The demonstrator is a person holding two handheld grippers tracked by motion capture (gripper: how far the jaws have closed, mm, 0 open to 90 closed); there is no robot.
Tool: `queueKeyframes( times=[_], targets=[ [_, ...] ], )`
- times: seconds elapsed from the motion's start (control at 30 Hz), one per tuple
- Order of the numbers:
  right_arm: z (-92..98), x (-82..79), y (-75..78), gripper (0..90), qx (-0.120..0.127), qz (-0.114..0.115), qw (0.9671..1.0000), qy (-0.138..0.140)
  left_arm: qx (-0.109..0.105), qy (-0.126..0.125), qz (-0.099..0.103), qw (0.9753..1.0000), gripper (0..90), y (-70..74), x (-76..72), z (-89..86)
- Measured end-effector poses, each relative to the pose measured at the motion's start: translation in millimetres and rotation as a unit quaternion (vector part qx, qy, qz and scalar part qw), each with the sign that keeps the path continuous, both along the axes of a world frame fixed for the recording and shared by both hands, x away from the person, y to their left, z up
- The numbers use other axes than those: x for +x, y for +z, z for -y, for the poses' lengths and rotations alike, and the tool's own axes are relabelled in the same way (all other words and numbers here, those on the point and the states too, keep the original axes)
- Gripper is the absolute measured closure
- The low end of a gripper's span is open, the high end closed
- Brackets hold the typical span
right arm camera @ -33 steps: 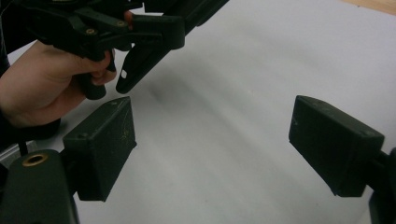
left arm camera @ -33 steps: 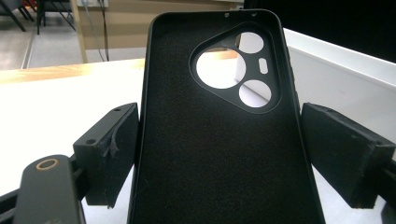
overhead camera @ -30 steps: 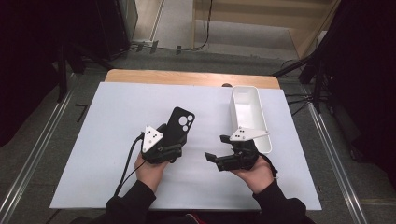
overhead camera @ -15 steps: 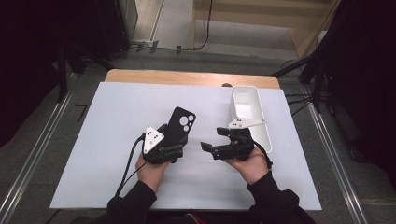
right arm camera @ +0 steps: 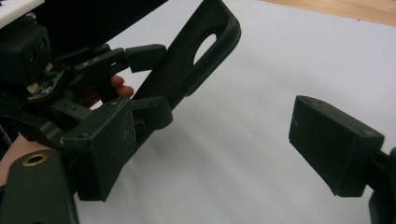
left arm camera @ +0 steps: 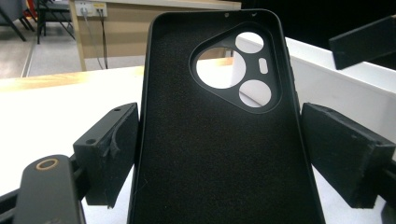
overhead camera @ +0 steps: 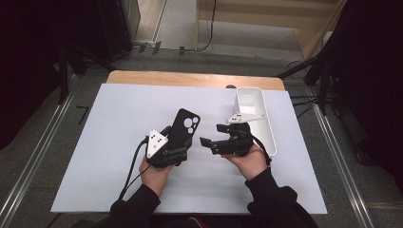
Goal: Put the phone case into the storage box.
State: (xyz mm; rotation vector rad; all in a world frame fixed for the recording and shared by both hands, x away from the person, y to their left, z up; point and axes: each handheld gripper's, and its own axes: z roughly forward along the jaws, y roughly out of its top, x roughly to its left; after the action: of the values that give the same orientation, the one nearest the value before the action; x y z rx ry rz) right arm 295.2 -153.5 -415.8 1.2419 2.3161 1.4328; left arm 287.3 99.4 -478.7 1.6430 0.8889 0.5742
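Meanwhile the right gripper (overhead camera: 205,142), jaws wide and empty, has swung left off the one white tray (overhead camera: 259,111) toward the single black phone case (overhead camera: 184,124), clamped above the bench (overhead camera: 119,118) by the left gripper (overhead camera: 173,142).

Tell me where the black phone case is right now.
In the high view, the phone case sits centre-table, gripped by the left tongs, with the white tray to its right.

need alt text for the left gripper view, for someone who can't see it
A black phone case stands upright between the left gripper's two black jaws, inner side facing the camera, with camera cutouts near its top. Behind lie a white table and a white tray.
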Motion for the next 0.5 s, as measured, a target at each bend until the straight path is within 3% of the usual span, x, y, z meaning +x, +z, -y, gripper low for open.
queueKeyframes(
  times=[0.5],
  targets=[
    [-10.7,20.8,2.3,13.3,0.021,-0.022,0.9995,-0.007,-0.005,-0.006,0.005,1.0000,14.1,-0.9,-2.6,4.0]
  ],
)
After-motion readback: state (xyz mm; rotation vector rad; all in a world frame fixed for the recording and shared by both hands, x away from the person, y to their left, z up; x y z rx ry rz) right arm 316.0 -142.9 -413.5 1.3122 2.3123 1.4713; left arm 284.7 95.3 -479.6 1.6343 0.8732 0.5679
